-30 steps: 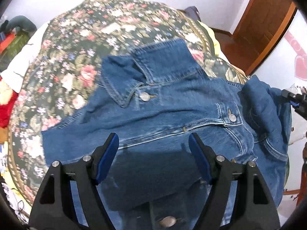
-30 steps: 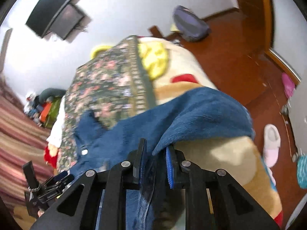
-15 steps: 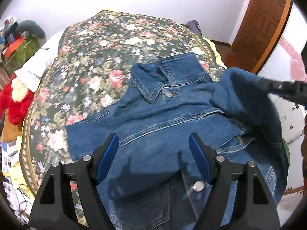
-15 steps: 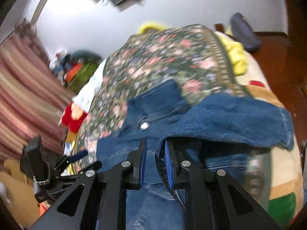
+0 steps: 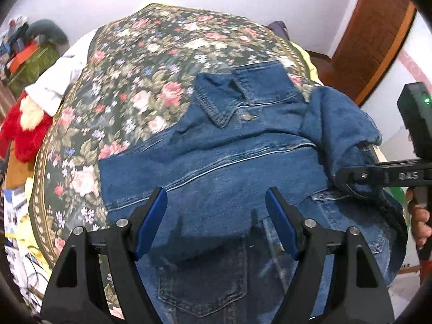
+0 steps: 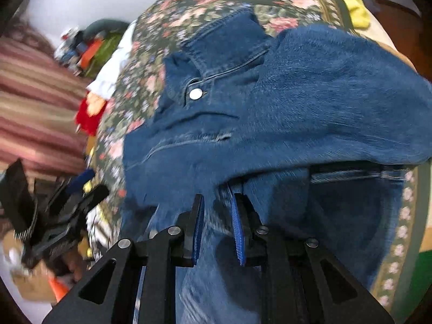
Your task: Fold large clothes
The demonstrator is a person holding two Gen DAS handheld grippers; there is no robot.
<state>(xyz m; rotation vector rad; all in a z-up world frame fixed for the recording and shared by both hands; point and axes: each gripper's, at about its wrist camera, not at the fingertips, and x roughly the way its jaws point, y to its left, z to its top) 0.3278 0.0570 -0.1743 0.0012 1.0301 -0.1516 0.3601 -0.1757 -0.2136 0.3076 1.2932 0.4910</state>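
Observation:
A blue denim jacket (image 5: 229, 167) lies front up on a floral bedspread (image 5: 140, 62), collar toward the far end. Its left sleeve is folded across the body. My left gripper (image 5: 216, 208) is open and empty, hovering over the jacket's lower middle. My right gripper (image 6: 216, 202) is nearly shut on the right sleeve (image 6: 324, 102), which drapes over its fingers and is carried in over the jacket's right side. In the left wrist view the right gripper (image 5: 345, 175) comes in from the right with the sleeve (image 5: 337, 124) hanging on it.
The bed's right edge shows a yellow and cream blanket (image 6: 353, 2). A red plush toy (image 5: 24, 129) and a pile of items (image 5: 24, 54) sit left of the bed. A wooden door (image 5: 375, 29) stands at the back right.
My right gripper carried the sleeve from off the bed's right side inward over the jacket. My left gripper drew back toward the hem and stayed open.

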